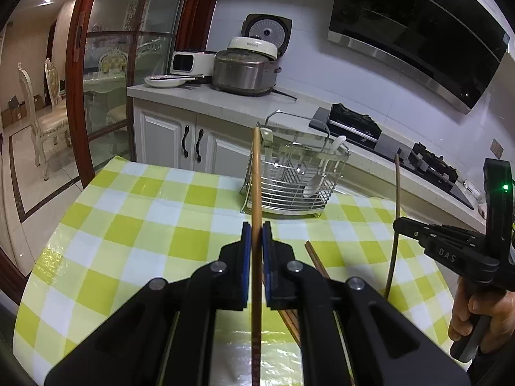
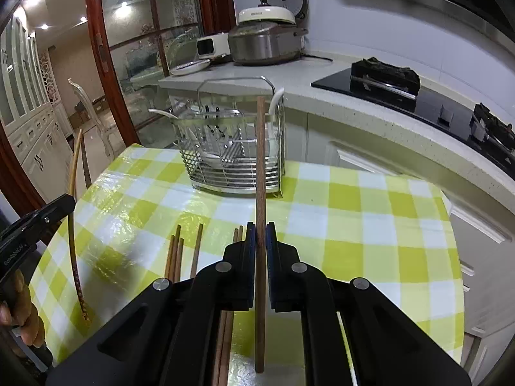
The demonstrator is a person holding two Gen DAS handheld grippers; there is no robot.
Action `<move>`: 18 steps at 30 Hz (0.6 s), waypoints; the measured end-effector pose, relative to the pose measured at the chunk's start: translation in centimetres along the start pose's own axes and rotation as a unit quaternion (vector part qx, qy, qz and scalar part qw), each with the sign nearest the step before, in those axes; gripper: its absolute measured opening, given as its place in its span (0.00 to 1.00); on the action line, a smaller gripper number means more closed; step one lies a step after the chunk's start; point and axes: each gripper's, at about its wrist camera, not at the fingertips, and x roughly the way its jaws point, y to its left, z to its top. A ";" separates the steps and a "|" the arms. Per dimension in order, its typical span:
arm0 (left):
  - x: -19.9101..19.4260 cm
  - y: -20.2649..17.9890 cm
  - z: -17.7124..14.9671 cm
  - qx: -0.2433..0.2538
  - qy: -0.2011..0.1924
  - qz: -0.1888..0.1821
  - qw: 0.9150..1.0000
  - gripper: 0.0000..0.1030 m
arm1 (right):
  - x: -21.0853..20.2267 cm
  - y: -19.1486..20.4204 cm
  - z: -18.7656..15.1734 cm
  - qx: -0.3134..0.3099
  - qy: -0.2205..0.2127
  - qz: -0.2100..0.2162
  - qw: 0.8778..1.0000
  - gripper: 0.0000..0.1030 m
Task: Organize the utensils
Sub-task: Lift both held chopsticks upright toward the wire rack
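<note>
Now both claws carry one chopstick each. Left claw [image 1: 257, 236] is clamped on a pale chopstick [image 1: 256, 177], held near upright, its top end showing against the rack [image 1: 289, 180] on the far side of the table [image 1: 145, 212]. Right claw [image 2: 260, 236] is clamped on a darker chopstick [image 2: 260, 160], also near upright, rack straight ahead. More chopsticks [image 2: 180, 254] lie loose on the checked cloth, near, left of the right claw. White spoons [image 1: 325, 164] already lean in the rack. Judgement: step in hand is carrying these two to the rack and dropping them in. To do it well: keep the sticks vertical, bring each stick's low end above the rim before lowering, pick a compartment free of the spoons, and go one claw at a time so the two don't cross. Ease the grip off only once the tip is inside the wires; a slanted stick may catch on the rim or slide out between bars. Which compartment suits, I cannot tell from here.
</note>
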 end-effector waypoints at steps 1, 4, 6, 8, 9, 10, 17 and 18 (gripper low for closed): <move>-0.2 -0.1 0.1 0.000 -0.002 0.000 1.000 0.07 | -0.3 0.1 0.1 -0.001 -0.003 0.001 1.000 0.08; -0.6 -0.3 0.2 0.002 -0.007 0.000 1.000 0.07 | -1.1 0.3 0.3 -0.002 -0.011 0.001 1.000 0.08; -0.9 -0.4 0.1 0.005 -0.014 0.000 1.000 0.07 | -1.5 0.4 0.3 -0.002 -0.015 0.002 1.000 0.08; -0.9 -0.4 0.0 0.002 -0.015 -0.001 1.000 0.07 | -1.8 0.4 0.3 -0.001 -0.017 0.004 1.000 0.08; -1.0 -0.5 0.0 0.001 -0.015 -0.002 1.000 0.07 | -1.9 0.5 0.3 -0.002 -0.018 0.006 1.000 0.08; -1.0 -0.5 0.0 0.003 -0.015 -0.002 1.000 0.07 | -2.0 0.6 0.3 -0.002 -0.018 0.006 1.000 0.08; -0.8 -1.6 1.6 0.011 -0.038 -0.012 0.999 0.07 | -3.2 1.0 1.5 -0.009 -0.033 0.013 0.999 0.08; -0.7 -1.7 1.9 0.012 -0.042 -0.014 0.999 0.07 | -3.3 1.0 1.8 -0.009 -0.035 0.015 0.999 0.08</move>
